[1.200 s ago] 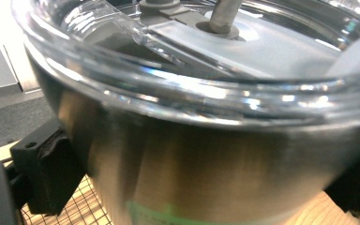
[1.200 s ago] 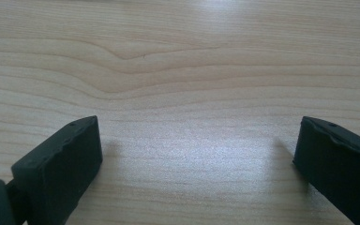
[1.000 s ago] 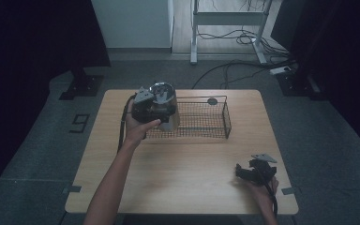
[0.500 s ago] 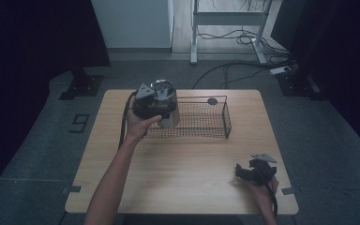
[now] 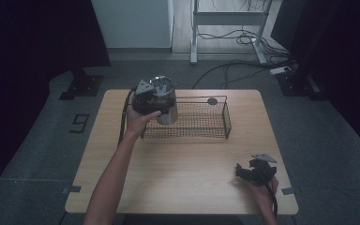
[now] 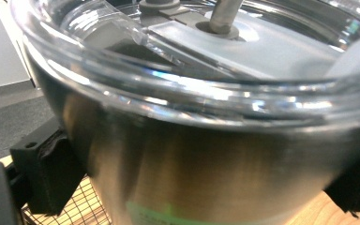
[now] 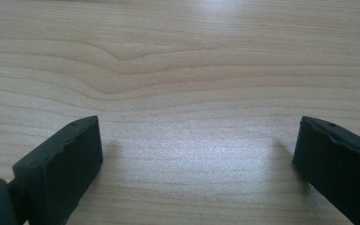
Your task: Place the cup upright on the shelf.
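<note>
Here, in the high view, the left gripper sits in the upper left part of the frame, its jaws clamped on either side of a steel tumbler with a clear lid, held above the left end of the wire basket. The basket lies across the upper middle of the wooden table; its right portion holds nothing, and a small dark disc lies just behind its far rim. The right gripper rests low at the lower right, close to the table's right edge, with wide bare wood between it and the basket.

In the left gripper view, the tumbler crowds the frame, both black pads pressed against its steel wall, the clear lid on top; basket mesh shows at the lower left, under the tumbler.

In the right gripper view, the jaws stand wide apart with nothing between them, just over bare table.

Compared with a second earlier, the tumbler and left hand have shifted only slightly over the basket's left end; the right gripper has stayed put.
</note>
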Available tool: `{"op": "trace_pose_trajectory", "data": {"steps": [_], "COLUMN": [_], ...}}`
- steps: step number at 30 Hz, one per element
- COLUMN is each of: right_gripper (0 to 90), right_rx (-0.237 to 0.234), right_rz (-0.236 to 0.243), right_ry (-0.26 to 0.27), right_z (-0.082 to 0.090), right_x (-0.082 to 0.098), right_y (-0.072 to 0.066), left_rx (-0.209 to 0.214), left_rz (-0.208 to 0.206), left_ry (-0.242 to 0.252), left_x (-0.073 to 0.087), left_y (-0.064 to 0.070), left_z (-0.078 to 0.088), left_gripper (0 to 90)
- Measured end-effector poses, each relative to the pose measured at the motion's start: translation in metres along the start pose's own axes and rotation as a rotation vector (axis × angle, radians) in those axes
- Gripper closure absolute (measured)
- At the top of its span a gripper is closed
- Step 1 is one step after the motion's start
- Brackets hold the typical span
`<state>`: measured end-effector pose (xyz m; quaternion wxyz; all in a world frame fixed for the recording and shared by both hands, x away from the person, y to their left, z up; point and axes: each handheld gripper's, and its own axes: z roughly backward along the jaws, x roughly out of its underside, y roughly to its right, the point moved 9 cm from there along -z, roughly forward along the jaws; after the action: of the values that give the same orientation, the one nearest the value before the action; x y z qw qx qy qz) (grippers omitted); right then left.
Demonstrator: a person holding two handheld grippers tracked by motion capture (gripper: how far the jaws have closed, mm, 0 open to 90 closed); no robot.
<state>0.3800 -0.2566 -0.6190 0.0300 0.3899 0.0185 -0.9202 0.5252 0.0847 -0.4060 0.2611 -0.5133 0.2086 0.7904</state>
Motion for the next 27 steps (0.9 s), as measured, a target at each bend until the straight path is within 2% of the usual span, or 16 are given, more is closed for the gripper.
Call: {"op": "trace_pose_trajectory", "data": {"steps": [11, 23, 27], "right_gripper": [1.6, 2.0, 2.1], "right_rx": [0.001, 0.002, 0.003], "right_rz": [0.0, -0.001, 0.001], "right_ry": [0.001, 0.002, 0.003], "right_z": [0.0, 0.0, 0.0], "right_x": [0.0, 0.0, 0.0], "right_y": [0.0, 0.0, 0.001], "left_rx": [-0.008, -0.035, -0.039], "left_rz": [0.006, 0.015, 0.03], "left_ry": [-0.016, -0.026, -0.028], "left_x": [0.004, 0.008, 0.011], "left_y": [-0.009, -0.018, -0.021], "left_z": [-0.012, -0.023, -0.027], "left_gripper": [3.9, 3.9, 3.9]}}
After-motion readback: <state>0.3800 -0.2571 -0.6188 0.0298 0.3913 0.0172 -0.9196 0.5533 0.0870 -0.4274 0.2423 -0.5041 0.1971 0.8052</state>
